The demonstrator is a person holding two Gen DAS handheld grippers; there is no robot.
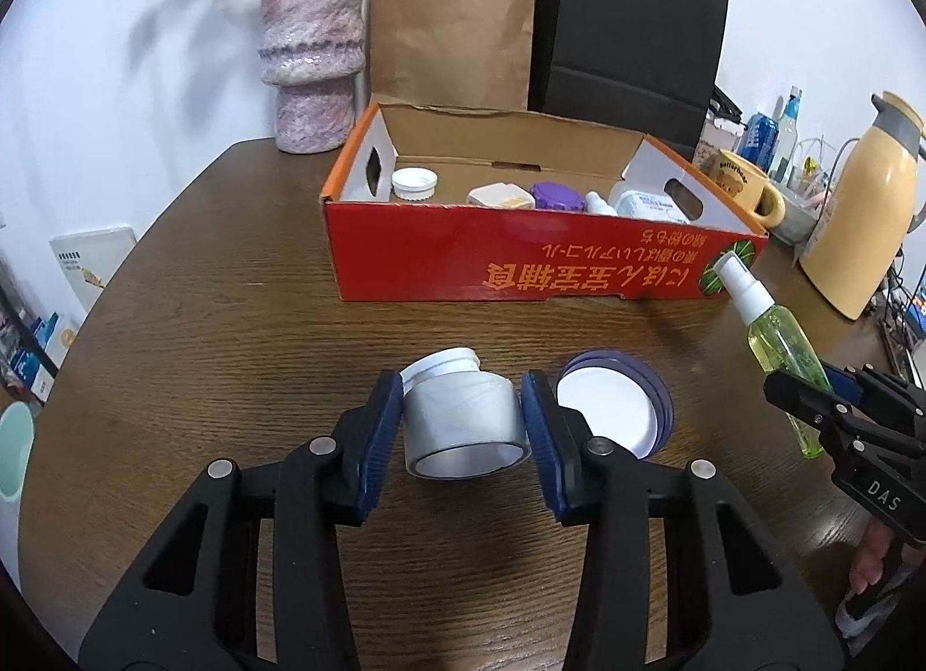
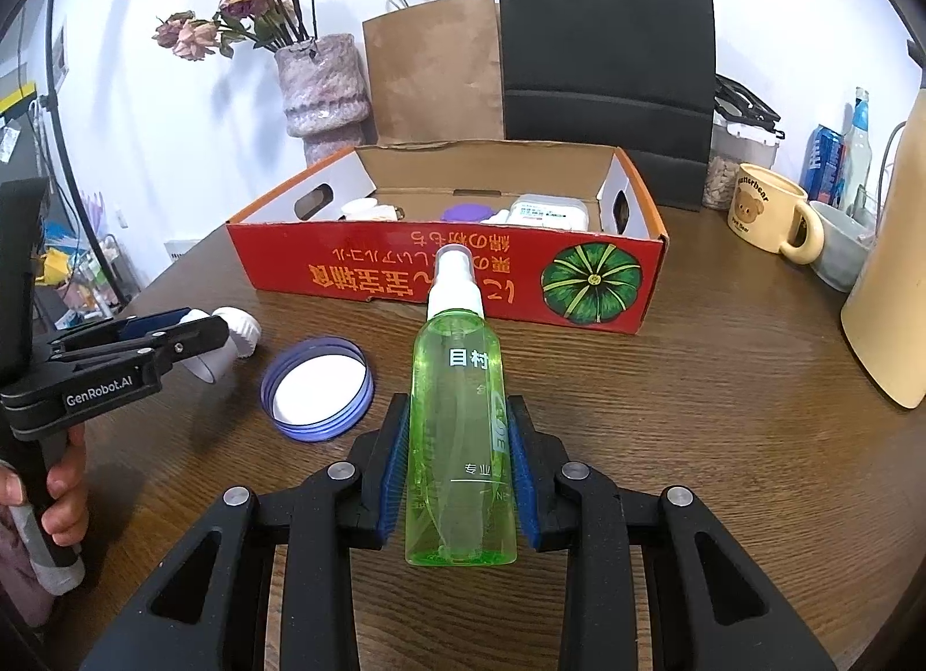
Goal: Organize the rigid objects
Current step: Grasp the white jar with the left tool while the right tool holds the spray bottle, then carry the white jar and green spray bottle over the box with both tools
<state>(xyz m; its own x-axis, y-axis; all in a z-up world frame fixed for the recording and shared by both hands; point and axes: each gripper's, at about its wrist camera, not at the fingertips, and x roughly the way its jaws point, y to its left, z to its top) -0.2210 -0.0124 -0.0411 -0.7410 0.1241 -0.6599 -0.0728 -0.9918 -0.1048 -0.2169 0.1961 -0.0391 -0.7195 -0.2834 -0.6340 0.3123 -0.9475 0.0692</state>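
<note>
My left gripper (image 1: 463,422) is shut on a white jar (image 1: 460,419) lying on its side, held just above the wooden table (image 1: 231,324). My right gripper (image 2: 460,463) is shut on a green spray bottle (image 2: 460,428) with a white nozzle, pointing toward the red cardboard box (image 2: 440,272). The bottle also shows in the left wrist view (image 1: 775,335), as does the box (image 1: 521,260). A purple lid (image 1: 619,410) lies upside down on the table between the grippers; it also shows in the right wrist view (image 2: 317,387). The box holds several small containers.
A pink vase (image 1: 312,58) with dried flowers, a brown paper bag (image 1: 451,29) and a black bag (image 1: 631,34) stand behind the box. A yellow mug (image 2: 770,214), a cream thermos (image 1: 862,208) and bottles stand at the right.
</note>
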